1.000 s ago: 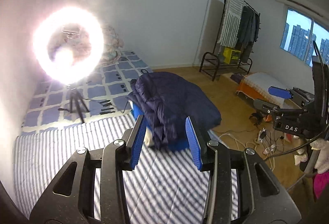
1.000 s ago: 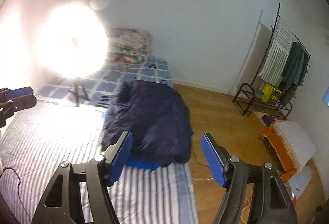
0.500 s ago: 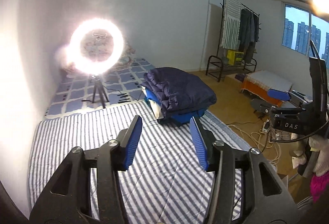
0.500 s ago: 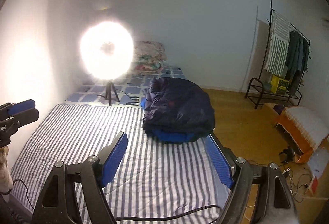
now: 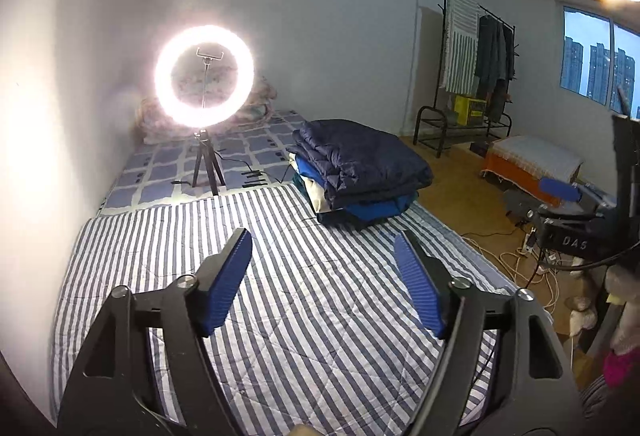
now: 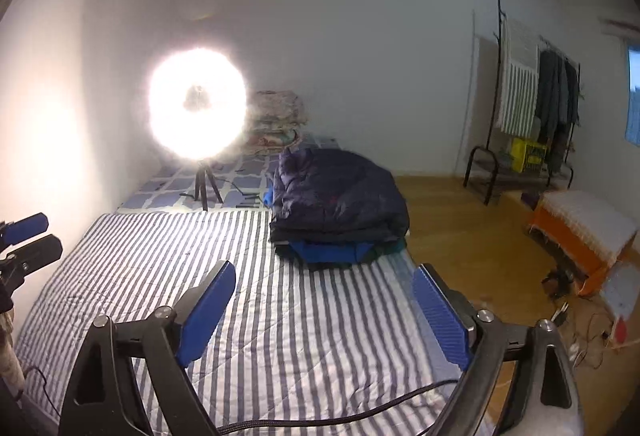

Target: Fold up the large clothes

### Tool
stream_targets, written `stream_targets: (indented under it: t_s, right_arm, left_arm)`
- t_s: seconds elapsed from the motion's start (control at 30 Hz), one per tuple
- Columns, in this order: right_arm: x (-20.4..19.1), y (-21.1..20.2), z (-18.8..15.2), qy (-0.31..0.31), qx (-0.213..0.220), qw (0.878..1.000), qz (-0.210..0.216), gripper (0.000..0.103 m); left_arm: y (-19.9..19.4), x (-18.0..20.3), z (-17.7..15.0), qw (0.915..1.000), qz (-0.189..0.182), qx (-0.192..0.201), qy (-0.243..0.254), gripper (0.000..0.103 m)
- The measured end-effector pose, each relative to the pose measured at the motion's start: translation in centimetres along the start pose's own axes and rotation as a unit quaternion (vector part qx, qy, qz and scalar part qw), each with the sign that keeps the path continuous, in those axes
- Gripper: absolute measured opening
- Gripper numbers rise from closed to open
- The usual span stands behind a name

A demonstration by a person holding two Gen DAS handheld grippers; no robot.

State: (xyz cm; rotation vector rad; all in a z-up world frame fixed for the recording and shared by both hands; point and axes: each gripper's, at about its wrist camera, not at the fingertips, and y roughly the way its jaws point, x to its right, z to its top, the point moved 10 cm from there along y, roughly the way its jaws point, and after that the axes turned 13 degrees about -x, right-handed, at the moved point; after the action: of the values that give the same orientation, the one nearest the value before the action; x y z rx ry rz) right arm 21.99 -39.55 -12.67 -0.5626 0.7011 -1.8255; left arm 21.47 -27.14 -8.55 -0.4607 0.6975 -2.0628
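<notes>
A folded navy puffer jacket [image 5: 360,160] [image 6: 338,196] tops a stack of folded clothes, blue and cream ones under it, at the far right edge of the striped mattress [image 5: 168,248] [image 6: 152,260]. My left gripper [image 5: 322,256] hangs over the striped cover well short of the stack, its jaws opening with nothing between them. My right gripper [image 6: 324,290] is likewise back from the stack, jaws opening and empty. In the left wrist view the right gripper [image 5: 560,192] shows at the right edge; in the right wrist view the left gripper [image 6: 24,236] shows at the left edge.
A lit ring light on a tripod [image 5: 205,76] [image 6: 197,104] stands on the checked blue mat [image 5: 160,172] behind the mattress. Folded quilts [image 6: 276,116] lie by the wall. A clothes rack [image 5: 476,68], an orange low bench [image 5: 528,160] and floor cables [image 5: 516,260] are at right.
Both grippers have pulled back from the stack of clothes, which now looks smaller and farther away. Both pairs of jaws stand wider than before.
</notes>
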Motion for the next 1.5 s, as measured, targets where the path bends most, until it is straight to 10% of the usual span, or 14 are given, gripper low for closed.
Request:
stream_targets:
  t_s: [0.27, 1.5]
  right_arm:
    - [0.4, 0.8, -1.0, 0.003, 0.000, 1.000, -0.017, 0.103]
    - [2.4, 3.9, -1.8, 0.043, -0.011, 0.999, -0.031, 0.103]
  left_arm:
    - [-1.2, 1.5, 0.0, 0.9994, 0.000, 0.029, 0.016, 0.103]
    - [1.4, 1.3, -1.5, 0.9982, 0.051, 0.010, 0.030, 0.103]
